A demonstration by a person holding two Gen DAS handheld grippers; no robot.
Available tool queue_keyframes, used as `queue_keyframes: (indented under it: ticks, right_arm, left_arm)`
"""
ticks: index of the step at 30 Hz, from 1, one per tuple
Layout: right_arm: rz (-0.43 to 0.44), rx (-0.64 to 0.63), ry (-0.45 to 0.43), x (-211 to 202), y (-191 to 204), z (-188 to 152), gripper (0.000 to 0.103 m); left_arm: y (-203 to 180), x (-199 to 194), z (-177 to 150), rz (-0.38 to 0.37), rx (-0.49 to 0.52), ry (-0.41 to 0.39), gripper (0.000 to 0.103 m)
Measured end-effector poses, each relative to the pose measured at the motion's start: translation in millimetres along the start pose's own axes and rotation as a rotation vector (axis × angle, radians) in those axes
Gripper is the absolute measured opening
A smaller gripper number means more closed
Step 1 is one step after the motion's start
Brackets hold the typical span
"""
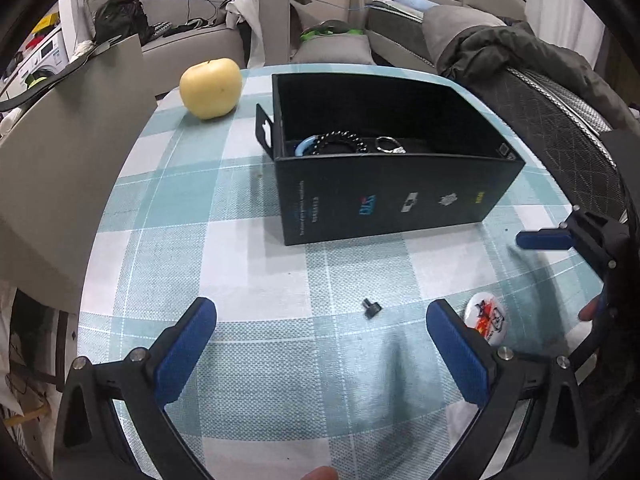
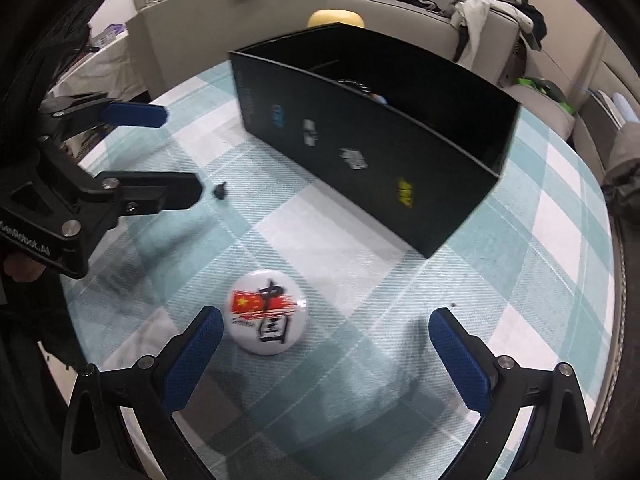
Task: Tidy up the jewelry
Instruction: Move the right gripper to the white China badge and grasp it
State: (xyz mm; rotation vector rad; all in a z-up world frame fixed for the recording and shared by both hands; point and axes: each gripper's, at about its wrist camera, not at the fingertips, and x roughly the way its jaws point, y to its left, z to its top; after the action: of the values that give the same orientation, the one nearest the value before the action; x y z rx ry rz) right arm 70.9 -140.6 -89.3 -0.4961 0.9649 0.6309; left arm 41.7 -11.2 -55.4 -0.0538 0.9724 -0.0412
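Observation:
An open black box stands on the checked tablecloth and holds a black chain bracelet, a light blue bangle and a silver ring. A small black piece lies on the cloth in front of my open, empty left gripper. A white round badge with a red flag print lies just ahead of my open, empty right gripper, close to its left finger. The badge also shows in the left wrist view. The box and black piece show in the right wrist view.
A yellow apple sits on the table behind the box's left side. A grey board stands at the table's left edge. Sofas with clothes lie beyond. A dark jacket and mesh chair are at the right.

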Motion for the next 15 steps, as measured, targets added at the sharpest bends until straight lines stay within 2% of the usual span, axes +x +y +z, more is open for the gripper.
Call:
queue_keyframes:
  ticks: [5, 15]
  right_arm:
    - [-0.018, 0.053, 0.004, 0.0, -11.0, -0.5, 0.103]
    - [-0.032, 0.030, 0.014, 1.8, -8.8, 8.5, 0.103]
  left_arm:
    - [-1.3, -1.1, -0.5, -0.001, -0.003, 0.001, 0.102]
    - [-1.7, 2.3, 1.4, 0.004, 0.000, 0.008, 0.102]
